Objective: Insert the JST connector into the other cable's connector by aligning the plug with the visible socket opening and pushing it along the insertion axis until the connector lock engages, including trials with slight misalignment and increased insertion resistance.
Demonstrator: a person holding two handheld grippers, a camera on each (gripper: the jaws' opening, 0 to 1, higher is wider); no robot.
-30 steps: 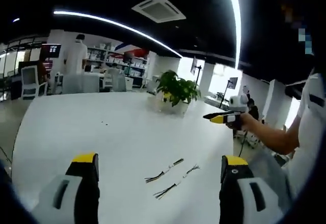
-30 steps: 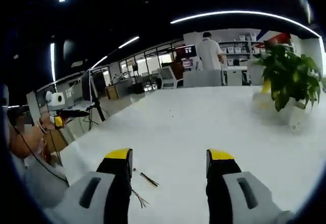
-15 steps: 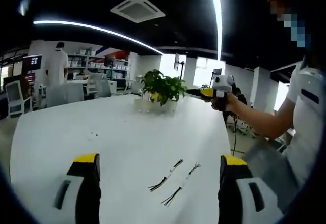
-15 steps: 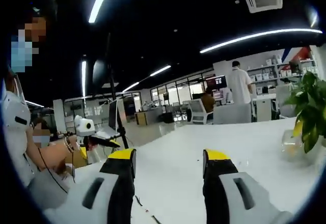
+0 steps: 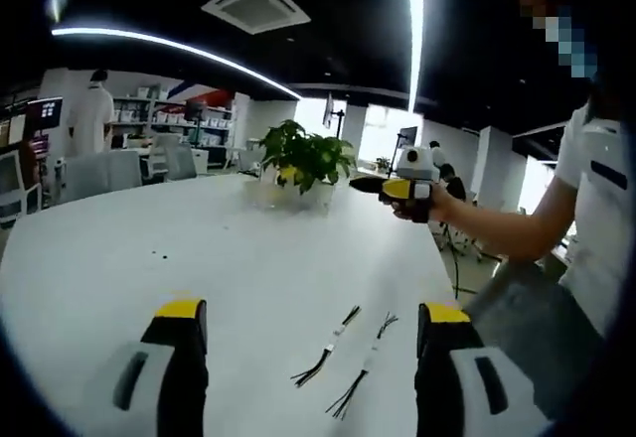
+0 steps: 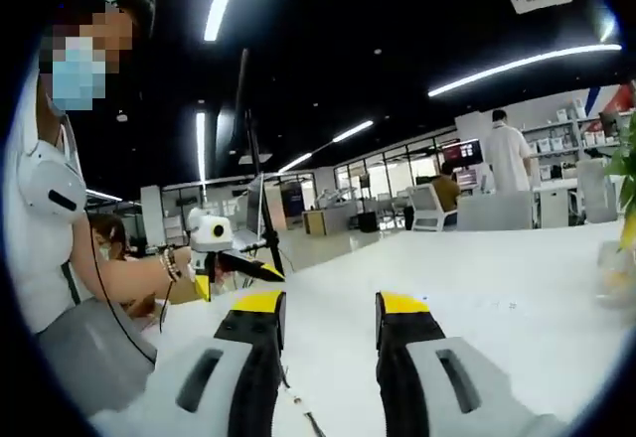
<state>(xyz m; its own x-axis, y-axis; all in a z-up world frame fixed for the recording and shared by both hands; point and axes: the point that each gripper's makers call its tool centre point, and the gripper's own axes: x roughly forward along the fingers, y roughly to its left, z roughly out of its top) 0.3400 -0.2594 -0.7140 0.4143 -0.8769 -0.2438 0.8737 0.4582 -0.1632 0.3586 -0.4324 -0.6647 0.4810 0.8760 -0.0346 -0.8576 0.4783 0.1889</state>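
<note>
The left gripper (image 5: pixel 310 323) hangs over the white table (image 5: pixel 149 258) with its jaws spread wide and nothing between them. Just ahead of the tips, in the gap, two cables (image 5: pixel 343 363) lie side by side on the table, apart from each other and untouched. Farther out stands a plant (image 5: pixel 303 154). To the right, the person's hand (image 5: pixel 422 204) holds the right gripper (image 6: pixel 328 308) up in the air; its jaws are released too, the gap narrower and empty, pointing across the table towards a distant person (image 6: pixel 512 154).
</note>
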